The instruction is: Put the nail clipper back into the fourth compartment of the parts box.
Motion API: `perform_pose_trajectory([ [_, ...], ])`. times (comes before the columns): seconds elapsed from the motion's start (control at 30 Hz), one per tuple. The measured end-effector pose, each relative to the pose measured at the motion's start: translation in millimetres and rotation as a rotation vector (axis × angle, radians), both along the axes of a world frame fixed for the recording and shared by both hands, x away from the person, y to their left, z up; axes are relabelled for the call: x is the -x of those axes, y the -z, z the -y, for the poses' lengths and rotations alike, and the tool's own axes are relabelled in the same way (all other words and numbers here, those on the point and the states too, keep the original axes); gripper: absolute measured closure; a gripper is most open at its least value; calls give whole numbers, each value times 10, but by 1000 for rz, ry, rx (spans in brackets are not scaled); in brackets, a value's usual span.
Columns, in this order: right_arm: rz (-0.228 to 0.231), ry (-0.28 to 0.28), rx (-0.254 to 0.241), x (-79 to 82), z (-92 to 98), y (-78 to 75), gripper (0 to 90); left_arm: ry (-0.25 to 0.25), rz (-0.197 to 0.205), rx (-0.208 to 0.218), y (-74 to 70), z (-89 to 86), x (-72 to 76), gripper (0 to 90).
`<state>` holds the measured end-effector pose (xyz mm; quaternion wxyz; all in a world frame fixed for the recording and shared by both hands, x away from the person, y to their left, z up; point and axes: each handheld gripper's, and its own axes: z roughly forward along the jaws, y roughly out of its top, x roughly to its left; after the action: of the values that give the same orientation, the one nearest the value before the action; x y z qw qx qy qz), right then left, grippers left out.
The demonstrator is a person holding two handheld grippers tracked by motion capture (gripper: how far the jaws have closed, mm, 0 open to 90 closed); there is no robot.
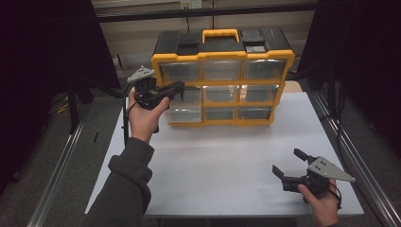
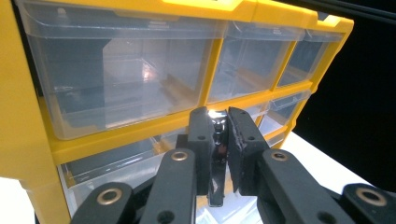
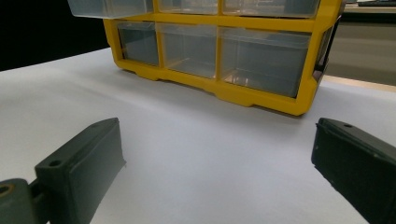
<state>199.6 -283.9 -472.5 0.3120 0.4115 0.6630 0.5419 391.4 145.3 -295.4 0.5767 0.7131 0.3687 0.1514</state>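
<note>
A yellow-framed organizer [image 1: 222, 71] with clear drawers and a black top stands at the back of the white table [image 1: 227, 161]. My left gripper [image 1: 179, 88] is held up against its left column, in front of the middle-left drawer [image 1: 185, 105], which sticks out from the frame. In the left gripper view the jaws [image 2: 218, 116] are shut on a small shiny metal piece [image 2: 215, 161]; the clear top-left drawer [image 2: 116, 79] is just behind. My right gripper [image 1: 286, 161] rests low at the table's front right, open and empty, and faces the organizer [image 3: 261, 88].
The organizer's bottom row of drawers [image 3: 187, 49] is pushed in and the pulled-out drawer [image 3: 112, 7] overhangs it. Bare white tabletop lies between the two grippers. Metal rails [image 1: 352, 156] run along both table sides, with dark curtains beyond.
</note>
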Motion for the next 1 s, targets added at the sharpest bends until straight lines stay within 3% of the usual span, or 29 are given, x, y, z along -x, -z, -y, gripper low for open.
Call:
perform_pose_trajectory([
  [0.23,0,1,-1,-1,2,1,18,-6,3,-2,34,25,-30,807],
  [0.63,1,5,-7,-1,4,1,18,-21,8,-43,83,58,-43,807],
  [0.97,-1,5,-9,-1,6,1,18,-31,7,-26,131,69,-40,807],
  [1.0,-1,4,-8,1,6,0,18,-33,6,-42,134,59,-41,806],
])
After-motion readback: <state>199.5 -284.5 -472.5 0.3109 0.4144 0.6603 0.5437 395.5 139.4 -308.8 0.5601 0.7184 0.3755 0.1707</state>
